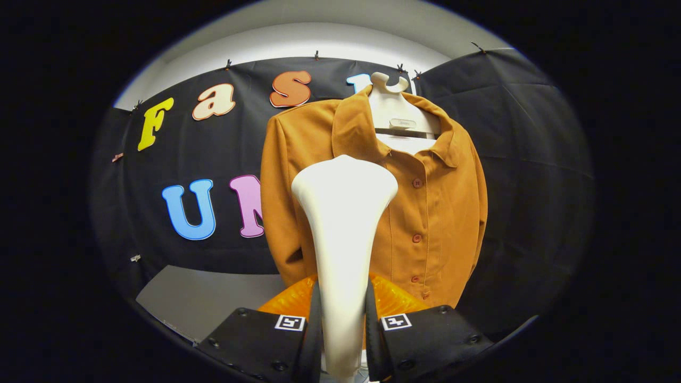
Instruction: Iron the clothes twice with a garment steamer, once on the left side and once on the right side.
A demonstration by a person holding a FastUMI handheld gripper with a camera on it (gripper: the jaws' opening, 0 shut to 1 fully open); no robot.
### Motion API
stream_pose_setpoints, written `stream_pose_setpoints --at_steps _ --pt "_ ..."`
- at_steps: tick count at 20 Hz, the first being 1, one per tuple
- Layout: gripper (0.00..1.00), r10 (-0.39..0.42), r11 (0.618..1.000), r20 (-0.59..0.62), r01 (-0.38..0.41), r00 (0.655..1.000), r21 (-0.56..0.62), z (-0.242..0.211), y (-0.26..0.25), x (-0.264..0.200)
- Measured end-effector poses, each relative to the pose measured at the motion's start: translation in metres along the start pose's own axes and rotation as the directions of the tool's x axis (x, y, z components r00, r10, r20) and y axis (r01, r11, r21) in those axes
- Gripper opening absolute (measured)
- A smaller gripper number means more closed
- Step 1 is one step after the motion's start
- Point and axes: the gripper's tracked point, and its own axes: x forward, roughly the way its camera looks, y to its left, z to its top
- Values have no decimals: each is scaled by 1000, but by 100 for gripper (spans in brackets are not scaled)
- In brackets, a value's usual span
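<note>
My gripper clamps both fingers on the neck of the white garment steamer. Its long axis runs straight ahead of me, the flared head pointing at the orange shirt, which hangs on a white hanger. The hanger's small label is too blurred to read.

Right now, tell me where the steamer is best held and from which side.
Hold the steamer on its narrow neck, below the flared head, pinching from both sides. The claw is shut there, head up facing the shirt; the taper stops it slipping.
</note>
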Motion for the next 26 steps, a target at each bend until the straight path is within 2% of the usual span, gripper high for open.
stream_pose_setpoints --at_steps 8,13,21,26 --pt "37 35 999 -87 -34 996 14 -37 -20 33" --pt "37 37 999 -183 -32 982 30 -77 -29 44" --pt "37 8 999 -332 5 943 38 -149 -46 50" --pt "37 -11 998 -432 40 902 57 -189 -55 43"
